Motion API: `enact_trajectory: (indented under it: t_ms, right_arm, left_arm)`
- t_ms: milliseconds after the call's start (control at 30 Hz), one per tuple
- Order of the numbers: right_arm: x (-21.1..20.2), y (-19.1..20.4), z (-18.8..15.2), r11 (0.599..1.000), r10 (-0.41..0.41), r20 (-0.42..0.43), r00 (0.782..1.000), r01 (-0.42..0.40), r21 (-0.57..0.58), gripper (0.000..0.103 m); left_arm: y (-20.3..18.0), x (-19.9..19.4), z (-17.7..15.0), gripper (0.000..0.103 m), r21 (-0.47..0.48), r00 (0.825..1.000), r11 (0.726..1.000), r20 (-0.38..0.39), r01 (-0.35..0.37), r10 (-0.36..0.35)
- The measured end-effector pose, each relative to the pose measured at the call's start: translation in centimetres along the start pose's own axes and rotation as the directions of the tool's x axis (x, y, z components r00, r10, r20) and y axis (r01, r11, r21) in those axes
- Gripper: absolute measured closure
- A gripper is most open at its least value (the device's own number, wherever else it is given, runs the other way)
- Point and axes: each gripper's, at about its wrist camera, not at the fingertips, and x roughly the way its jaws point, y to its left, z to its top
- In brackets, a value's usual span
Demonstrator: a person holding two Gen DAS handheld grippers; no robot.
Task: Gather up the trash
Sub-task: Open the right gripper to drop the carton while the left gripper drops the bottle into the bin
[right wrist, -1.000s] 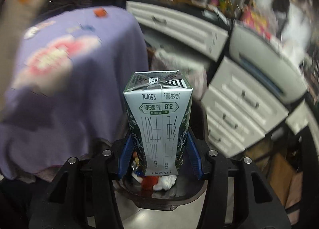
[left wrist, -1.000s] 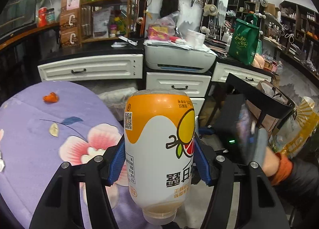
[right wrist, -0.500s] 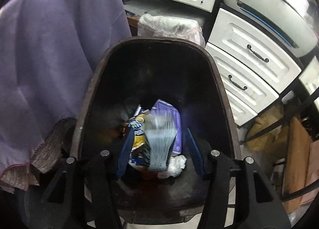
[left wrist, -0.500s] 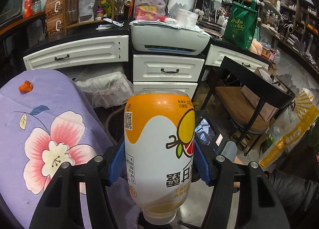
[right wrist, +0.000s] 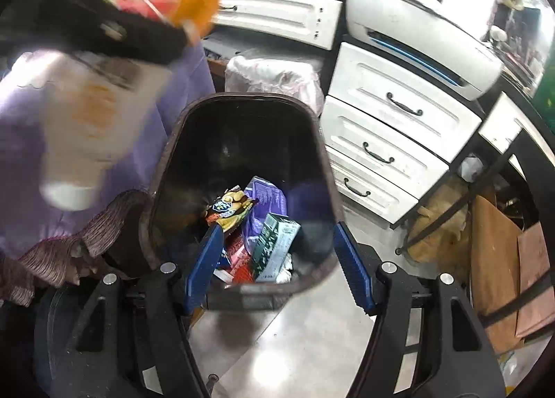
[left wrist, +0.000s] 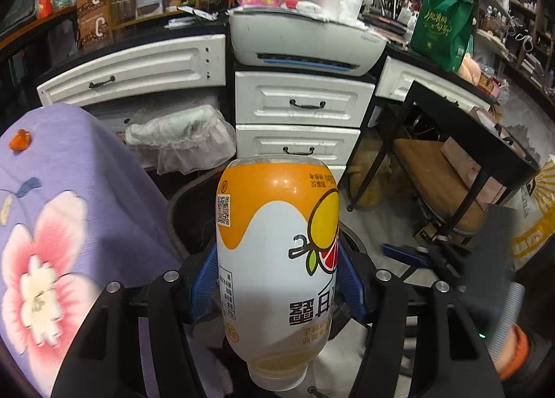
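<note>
The right tongs (right wrist: 277,259) are gaping, just opened, over the bin (right wrist: 242,103), the carton (right wrist: 275,247) lying inside; the left tongs (left wrist: 277,283) are clamping the bottle (left wrist: 277,259) at frame centre.

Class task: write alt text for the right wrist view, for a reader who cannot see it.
The open right tool hangs empty above a dark bin holding a green milk carton and snack wrappers. At upper left, blurred, the left tool grips an orange-and-white bottle; white drawers stand behind.
</note>
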Motion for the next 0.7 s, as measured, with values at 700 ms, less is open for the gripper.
enact_trajectory:
  t_ms: [700]
  right_arm:
    - [-5.2,-0.8,-3.4,0.999,-0.02,0.038,0.999,0.019,0.04,0.037]
  left_arm:
    - [-1.6,7.7,-0.3,0.021,0.028,0.99,0.997,-0.122,-0.075,0.077]
